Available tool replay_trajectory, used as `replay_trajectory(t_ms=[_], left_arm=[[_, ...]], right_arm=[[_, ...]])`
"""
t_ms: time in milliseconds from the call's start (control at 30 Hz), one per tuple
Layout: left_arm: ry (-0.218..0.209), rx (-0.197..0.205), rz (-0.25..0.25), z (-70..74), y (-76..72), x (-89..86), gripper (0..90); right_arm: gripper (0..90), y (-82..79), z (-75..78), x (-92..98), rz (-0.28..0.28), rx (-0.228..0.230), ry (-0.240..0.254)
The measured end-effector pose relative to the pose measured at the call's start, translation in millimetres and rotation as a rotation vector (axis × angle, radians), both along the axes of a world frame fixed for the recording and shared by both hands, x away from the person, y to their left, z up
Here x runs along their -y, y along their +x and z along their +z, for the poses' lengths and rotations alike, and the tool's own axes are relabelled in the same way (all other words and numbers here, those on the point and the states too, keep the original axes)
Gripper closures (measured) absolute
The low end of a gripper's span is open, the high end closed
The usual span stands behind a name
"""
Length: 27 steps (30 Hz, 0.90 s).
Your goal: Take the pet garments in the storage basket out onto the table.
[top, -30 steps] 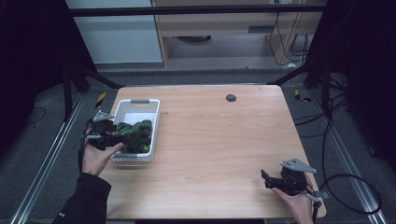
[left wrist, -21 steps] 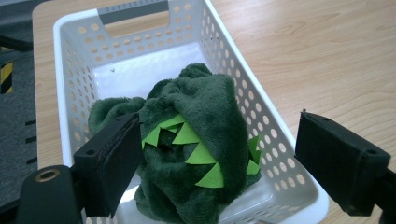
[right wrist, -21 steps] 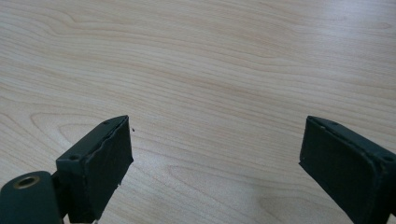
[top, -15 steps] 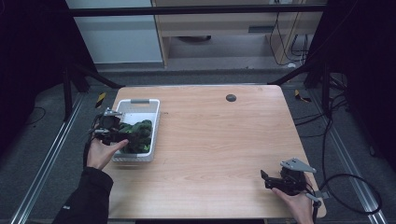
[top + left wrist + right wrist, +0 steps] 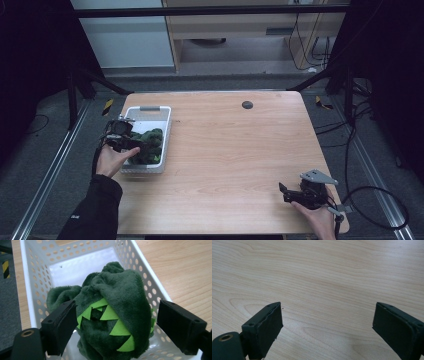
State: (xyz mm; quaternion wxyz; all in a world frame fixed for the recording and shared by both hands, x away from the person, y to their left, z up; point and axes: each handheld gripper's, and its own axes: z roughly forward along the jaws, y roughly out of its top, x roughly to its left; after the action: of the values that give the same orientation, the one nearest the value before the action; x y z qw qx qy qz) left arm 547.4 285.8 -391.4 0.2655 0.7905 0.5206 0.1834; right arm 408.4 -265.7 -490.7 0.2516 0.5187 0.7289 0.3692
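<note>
A dark green plush toy [image 5: 117, 287] with bright green felt triangles lies bunched in a white perforated basket [image 5: 32, 277]. My left gripper [image 5: 115, 315] is open, its jaws spread wide on either side of the plush, low in the basket. In the high view the left gripper [image 5: 136, 145] reaches over the near left part of the basket [image 5: 147, 108], at the plush [image 5: 152, 139]. My right gripper [image 5: 285, 192] rests open near the table's front right edge. The right gripper [image 5: 327, 315] has only bare wood between its jaws.
The basket stands at the left edge of the wooden table [image 5: 240, 150]. A small black round disc [image 5: 247, 104] lies at the far middle of the table. Dark floor, metal rails and cables surround the table.
My left gripper has shifted a little to the right, from the basket's left rim to over the plush. The right gripper has stayed still.
</note>
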Motion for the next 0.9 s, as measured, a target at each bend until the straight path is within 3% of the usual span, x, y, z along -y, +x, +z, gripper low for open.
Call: replay_trajectory(t_ms=[567, 900], left_arm=[[0.035, -0.088, -0.015, -17.1, 11.5, 5.8, 28.6], [0.040, -0.149, -0.016, -24.5, 15.1, 3.8, 48.5]], right_arm=[[8.5, 0.6, -1.2, -0.7, 0.008, -0.015, 0.000], [8.2, 1.2, -1.9, -1.2, 0.013, -0.021, -0.004]])
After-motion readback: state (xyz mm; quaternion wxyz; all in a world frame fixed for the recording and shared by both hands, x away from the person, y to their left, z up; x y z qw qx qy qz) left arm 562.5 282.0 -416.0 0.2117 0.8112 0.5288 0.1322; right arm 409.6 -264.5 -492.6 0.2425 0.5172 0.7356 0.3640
